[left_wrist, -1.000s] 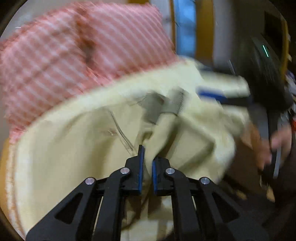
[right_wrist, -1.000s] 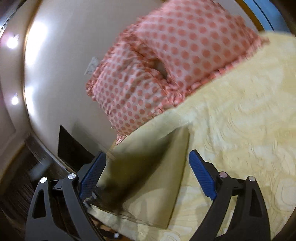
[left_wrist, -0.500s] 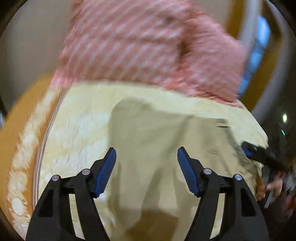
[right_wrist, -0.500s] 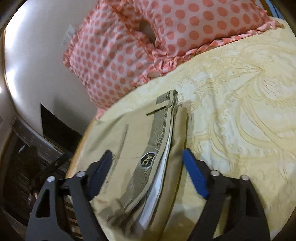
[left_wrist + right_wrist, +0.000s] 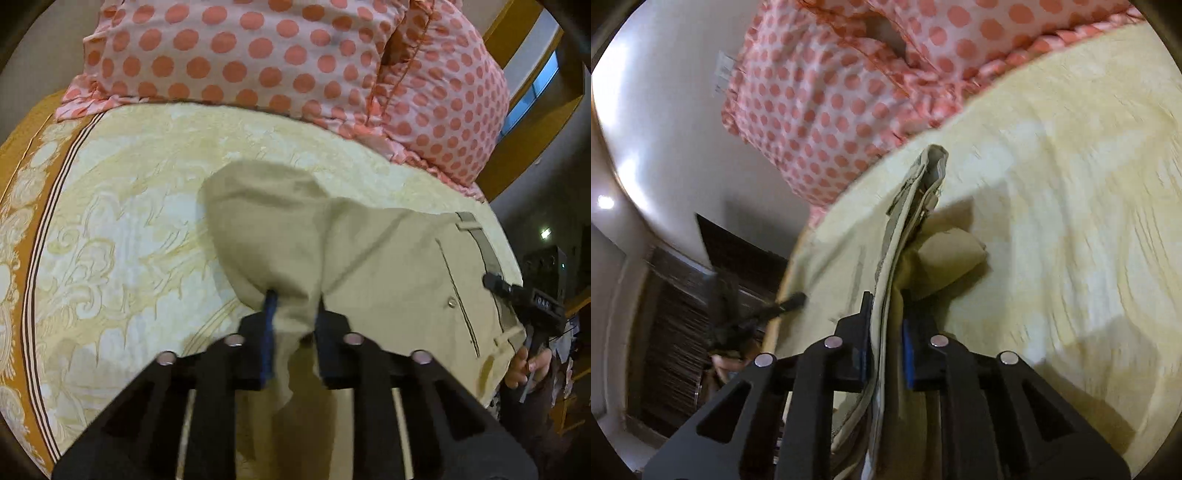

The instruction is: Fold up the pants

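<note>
Khaki pants [image 5: 388, 266] lie on a yellow patterned bedspread [image 5: 129, 229]. My left gripper [image 5: 293, 310] is shut on a bunched fold of the pants' fabric near the seat, which lifts into a hump in front of it. My right gripper [image 5: 886, 314] is shut on the waistband edge of the pants [image 5: 916, 206], which stands up as a thin ridge running away from the fingers. The right gripper also shows in the left wrist view [image 5: 517, 295] at the waistband, held by a hand.
Two pink polka-dot pillows [image 5: 295, 55] lie at the head of the bed, also in the right wrist view [image 5: 849, 92]. The bed's orange border [image 5: 22, 221] runs at left. Dark floor and furniture [image 5: 672, 332] lie beyond the bed's edge.
Both grippers were open over the flat pants half a second ago; now both have closed on the fabric, the left on a fold, the right on the waistband.
</note>
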### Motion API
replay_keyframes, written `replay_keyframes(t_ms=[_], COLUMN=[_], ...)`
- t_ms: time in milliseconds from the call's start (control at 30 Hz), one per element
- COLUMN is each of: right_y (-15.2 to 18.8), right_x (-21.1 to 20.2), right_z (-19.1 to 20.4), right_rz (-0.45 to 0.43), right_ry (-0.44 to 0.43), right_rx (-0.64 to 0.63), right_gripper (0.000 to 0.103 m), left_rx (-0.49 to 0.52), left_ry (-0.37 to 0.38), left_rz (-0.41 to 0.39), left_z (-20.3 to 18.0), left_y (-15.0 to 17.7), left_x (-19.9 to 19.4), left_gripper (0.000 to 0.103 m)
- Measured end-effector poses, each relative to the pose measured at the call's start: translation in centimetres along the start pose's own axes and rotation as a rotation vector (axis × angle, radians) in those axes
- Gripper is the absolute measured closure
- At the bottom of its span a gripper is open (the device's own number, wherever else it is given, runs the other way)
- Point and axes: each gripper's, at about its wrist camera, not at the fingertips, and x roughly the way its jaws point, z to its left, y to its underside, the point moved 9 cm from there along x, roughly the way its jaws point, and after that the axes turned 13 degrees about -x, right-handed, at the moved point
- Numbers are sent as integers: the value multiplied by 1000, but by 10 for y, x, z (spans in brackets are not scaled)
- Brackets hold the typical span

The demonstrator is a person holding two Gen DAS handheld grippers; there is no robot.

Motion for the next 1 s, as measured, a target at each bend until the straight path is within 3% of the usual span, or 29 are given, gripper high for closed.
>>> replay_keyframes(t_ms=[133,233,267,333,367,400,433,467,500,567,633,667,733,767,833,867,900,933,967,1000], right_y=[-46,-79,-83,-78,-73,-69,-68,-66,-63,-55,-39,-32,-14,-16,-17,-16,-12,-6,7,16], right_x=[-1,-9,-7,0,-2,-12,-19,-26,-32,-33,-20,-13,14,14,5,-8,-19,-24,-35,-39], right_z=[-5,-29,-41,-60,-67,-68,-60,-48,-33,-8,9,9,-12,-11,-13,-8,3,15,31,37], right_rz=[-71,-154,-148,-54,-15,-27,-55,-84,-111,-111,-48,-8,129,99,93,59,24,-3,-39,-50], right_ry=[59,172,236,351,415,449,431,391,351,279,214,210,285,276,312,363,385,393,408,420], right_rx=[-61,-68,-74,-78,-76,-90,-111,-134,-163,-214,-241,-238,-196,-205,-156,-154,-186,-216,-260,-284], right_gripper=[92,92,92,89,81,80,77,60,42,39,39,39,37,37,37,36,28,20,4,1], left_rx=[25,53,50,51,62,84,99,114,113,108,100,100,91,86,129,129,113,105,107,112], left_ry=[1,-44,-85,-189,-219,-241,-239,-203,-154,-53,27,26,-53,-90,-177,-199,-188,-183,-201,-223], left_rz=[-100,-177,-182,-199,-216,-260,-297,-326,-328,-288,-198,-169,-81,-51,-110,-108,-125,-161,-205,-243], left_z=[-22,-37,-37,-31,-30,-33,-35,-42,-48,-60,-72,-73,-65,-60,-60,-61,-62,-62,-61,-57], left_y=[-35,-69,-79,-89,-90,-89,-86,-77,-68,-49,-23,-17,-4,-1,0,4,11,19,29,38], left_x=[3,21,33,42,40,28,17,1,-9,-17,-8,-1,30,43,41,37,25,9,-7,-18], left_gripper=[91,90,87,85,82,82,75,65,61,58,56,55,57,61,60,56,49,32,16,11])
